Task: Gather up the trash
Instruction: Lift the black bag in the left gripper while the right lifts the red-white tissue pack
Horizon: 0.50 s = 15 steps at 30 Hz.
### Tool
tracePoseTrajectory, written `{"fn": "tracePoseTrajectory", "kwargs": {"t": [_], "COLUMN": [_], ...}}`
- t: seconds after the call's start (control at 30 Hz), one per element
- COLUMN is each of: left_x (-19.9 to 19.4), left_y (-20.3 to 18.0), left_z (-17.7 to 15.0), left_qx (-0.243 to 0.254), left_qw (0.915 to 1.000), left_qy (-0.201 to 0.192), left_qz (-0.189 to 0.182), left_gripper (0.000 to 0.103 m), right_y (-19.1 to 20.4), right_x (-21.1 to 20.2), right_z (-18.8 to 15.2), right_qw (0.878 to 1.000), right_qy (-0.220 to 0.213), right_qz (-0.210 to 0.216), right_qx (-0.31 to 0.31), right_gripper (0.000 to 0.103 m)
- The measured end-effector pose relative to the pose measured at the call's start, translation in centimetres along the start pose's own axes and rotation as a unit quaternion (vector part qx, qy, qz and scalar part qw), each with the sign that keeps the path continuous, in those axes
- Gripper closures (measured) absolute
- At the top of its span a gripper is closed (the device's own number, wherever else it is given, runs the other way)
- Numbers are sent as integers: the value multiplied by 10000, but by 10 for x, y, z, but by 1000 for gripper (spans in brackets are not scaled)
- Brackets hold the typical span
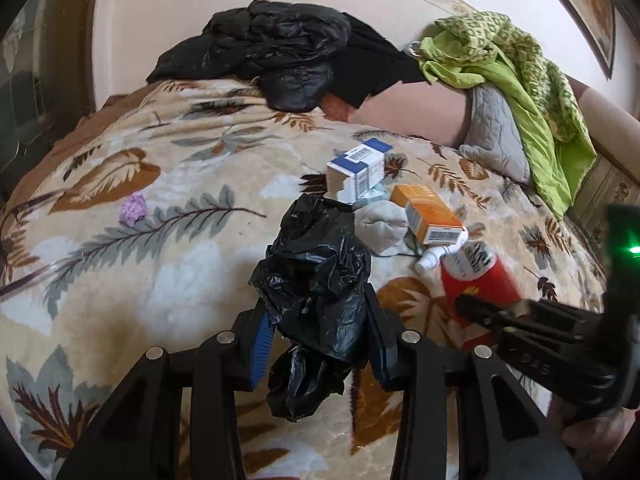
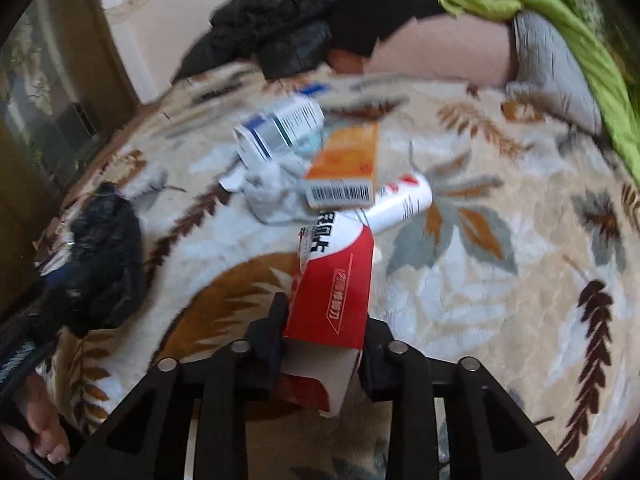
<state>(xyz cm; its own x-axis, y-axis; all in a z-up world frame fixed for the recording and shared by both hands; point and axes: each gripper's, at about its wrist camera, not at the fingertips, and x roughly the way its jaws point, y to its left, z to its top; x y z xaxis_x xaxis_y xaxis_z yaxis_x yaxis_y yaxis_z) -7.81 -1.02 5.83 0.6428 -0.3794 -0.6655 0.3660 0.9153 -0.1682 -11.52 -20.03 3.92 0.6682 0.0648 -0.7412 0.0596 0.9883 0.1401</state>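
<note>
It's a bed [image 1: 132, 280] with a fuzzy leaf-print blanket pushed up against a pale wall, with a black jacket [image 1: 276, 48] heaped at the far end and a green cloth [image 1: 516, 76] draped over a grey pillow [image 1: 496, 132] on the right.

The trash sits in a loose pile mid-bed: a blue-and-white box [image 1: 358, 170], an orange box [image 1: 430, 214] just beside it, a grey sock [image 1: 380, 226] tucked between them, and a small white bottle [image 1: 430, 260] poking out under the orange one. A little purple wad [image 1: 134, 208] lies off on its own, well to the left.

The left gripper [image 1: 320, 344] has its jaws clamped on a crumpled black bag [image 1: 316, 280], which bunches up above the fingers and hangs below them too.

The right gripper [image 2: 322, 340] is on the red box [image 2: 334, 280], the one with white at its far end. The jaws are pinched on its near, open end, and the far end is touching the white bottle [image 2: 400, 202] and the orange box [image 2: 346, 168]. That view's pretty blurry, so I can't read the print.

A bare foot [image 2: 42, 428] shows at the bottom-left corner of the right view.
</note>
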Motion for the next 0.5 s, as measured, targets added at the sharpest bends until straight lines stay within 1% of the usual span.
{"fn": "tracePoseTrajectory", "kwargs": {"t": [0.03, 0.07, 0.17, 0.27, 0.33, 0.5], "left_x": [0, 0, -1, -3, -3, -3], "left_y": [-4, -6, -18, -27, -32, -35], "left_z": [-1, -1, -4, -6, -7, -9], "left_qx": [70, 115, 327, 532, 662, 794], "left_qw": [10000, 9999, 9994, 9984, 9974, 9960], "left_qy": [-25, -40, -98, -195, -246, -287], "left_qz": [-11, -15, -11, 87, 169, 304], "left_gripper": [64, 64, 64, 64, 64, 64], "right_y": [1, 0, -4, -6, -6, -8], "right_x": [-5, -12, -26, -38, -41, -40], "right_z": [0, -1, -4, -6, -5, -6], "right_qw": [9999, 9997, 9990, 9980, 9976, 9975], "right_qy": [-106, -235, -421, -583, -638, -617], "right_qz": [-25, 5, 131, 230, 262, 310], "right_qx": [-41, -40, 38, 77, 92, 138], "right_gripper": [82, 82, 82, 82, 82, 82]}}
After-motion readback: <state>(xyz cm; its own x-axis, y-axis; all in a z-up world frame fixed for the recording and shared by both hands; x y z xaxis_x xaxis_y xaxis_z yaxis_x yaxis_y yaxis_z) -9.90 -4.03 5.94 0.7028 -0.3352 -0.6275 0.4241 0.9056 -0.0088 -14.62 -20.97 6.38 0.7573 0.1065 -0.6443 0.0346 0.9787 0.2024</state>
